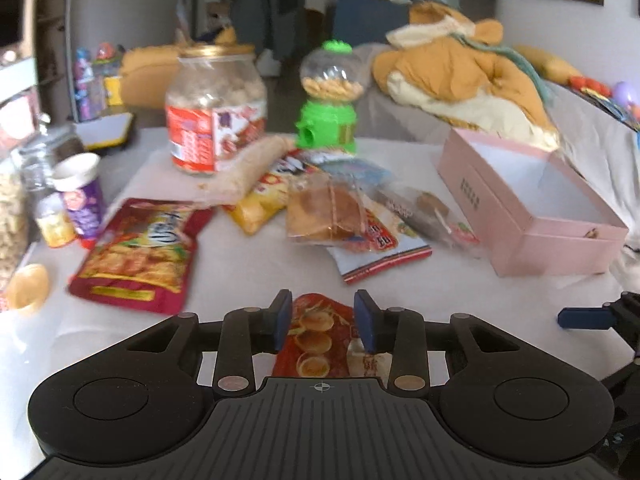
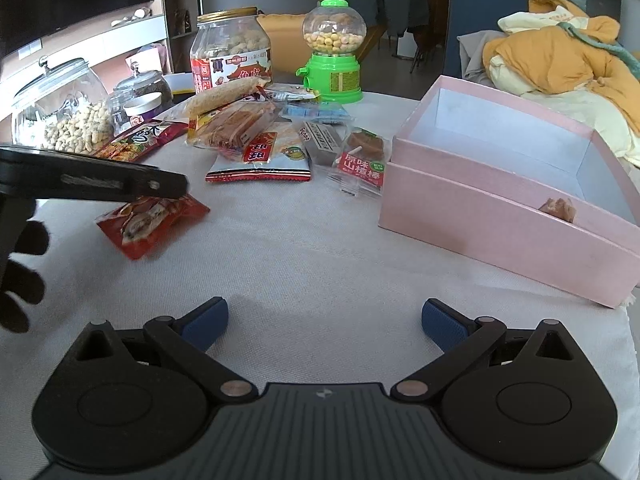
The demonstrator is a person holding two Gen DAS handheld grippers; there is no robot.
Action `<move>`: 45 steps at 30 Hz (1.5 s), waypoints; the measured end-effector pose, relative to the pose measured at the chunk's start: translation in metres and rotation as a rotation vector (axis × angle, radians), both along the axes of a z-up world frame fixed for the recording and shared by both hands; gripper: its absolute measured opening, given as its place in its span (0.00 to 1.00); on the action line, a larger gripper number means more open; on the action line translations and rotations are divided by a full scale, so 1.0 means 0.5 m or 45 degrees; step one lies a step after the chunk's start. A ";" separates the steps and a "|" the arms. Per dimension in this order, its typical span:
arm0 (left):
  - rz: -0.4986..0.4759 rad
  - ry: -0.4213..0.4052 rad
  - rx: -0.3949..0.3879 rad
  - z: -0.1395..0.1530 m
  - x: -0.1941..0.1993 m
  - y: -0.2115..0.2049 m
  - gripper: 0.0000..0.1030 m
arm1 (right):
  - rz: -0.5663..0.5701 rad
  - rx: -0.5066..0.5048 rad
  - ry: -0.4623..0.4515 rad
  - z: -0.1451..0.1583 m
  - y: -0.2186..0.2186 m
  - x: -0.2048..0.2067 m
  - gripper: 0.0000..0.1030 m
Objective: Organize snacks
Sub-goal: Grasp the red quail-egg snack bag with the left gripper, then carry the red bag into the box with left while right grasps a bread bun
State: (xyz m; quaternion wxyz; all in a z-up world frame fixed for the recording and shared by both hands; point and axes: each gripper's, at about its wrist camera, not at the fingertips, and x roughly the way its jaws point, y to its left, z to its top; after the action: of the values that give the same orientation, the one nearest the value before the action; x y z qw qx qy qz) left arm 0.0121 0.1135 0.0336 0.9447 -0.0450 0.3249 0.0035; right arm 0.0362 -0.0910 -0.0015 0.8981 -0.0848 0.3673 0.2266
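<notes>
My left gripper (image 1: 323, 322) is shut on a small red snack packet (image 1: 316, 340) and holds it just above the white tablecloth; the same packet (image 2: 154, 226) shows under the left gripper in the right wrist view. My right gripper (image 2: 324, 322) is open and empty over the cloth near the front. A pink open box (image 2: 500, 208) stands to the right, with one brown snack piece (image 2: 557, 209) inside. A pile of snack packets (image 2: 264, 136) lies in the middle of the table.
A large peanut jar with a red label (image 2: 232, 54), a green candy dispenser (image 2: 334, 52), glass jars (image 2: 60, 112) and a purple cup (image 1: 80, 196) stand at the back and left. A sofa with yellow clothes (image 2: 560, 56) is behind the box.
</notes>
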 end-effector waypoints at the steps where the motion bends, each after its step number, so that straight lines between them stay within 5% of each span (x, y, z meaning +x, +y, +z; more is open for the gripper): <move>1: -0.002 -0.002 0.011 0.004 -0.010 -0.005 0.38 | -0.003 0.001 -0.001 0.000 0.000 0.000 1.00; 7: -0.213 0.056 0.187 -0.009 -0.019 -0.084 0.40 | -0.016 0.005 -0.003 0.000 -0.002 -0.001 1.00; 10: -0.300 0.060 0.342 -0.021 -0.016 -0.123 0.53 | -0.018 0.007 0.002 0.000 -0.005 -0.002 1.00; 12: -0.333 0.075 0.306 -0.022 -0.014 -0.122 0.63 | -0.013 0.010 0.007 0.000 -0.009 -0.005 1.00; 15: -0.317 0.058 0.232 -0.019 -0.016 -0.104 0.63 | -0.002 0.018 0.008 -0.001 -0.014 -0.010 1.00; 20: -0.172 0.071 0.363 -0.029 -0.015 -0.079 0.68 | -0.001 0.010 0.005 -0.002 -0.012 -0.010 1.00; 25: -0.133 0.097 0.165 -0.039 0.018 -0.026 0.75 | 0.000 0.007 0.004 -0.002 -0.012 -0.010 1.00; 32: -0.087 0.025 -0.091 -0.036 -0.007 0.031 0.69 | 0.025 -0.020 0.041 0.006 -0.005 -0.001 0.99; 35: -0.014 -0.013 -0.026 -0.033 -0.044 0.035 0.69 | 0.090 -0.001 0.027 0.045 0.019 0.010 0.99; 40: -0.005 -0.001 -0.126 -0.027 -0.069 0.064 0.69 | 0.091 0.113 0.039 0.132 0.113 0.105 0.99; 45: -0.030 0.002 -0.130 -0.022 -0.090 0.060 0.69 | 0.002 0.099 0.075 0.098 0.241 0.213 0.87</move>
State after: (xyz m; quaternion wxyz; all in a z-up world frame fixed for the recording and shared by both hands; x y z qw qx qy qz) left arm -0.0332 0.1436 0.0227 0.9409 -0.0892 0.3259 -0.0241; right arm 0.1426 0.0295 0.0477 0.8894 -0.0432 0.3843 0.2437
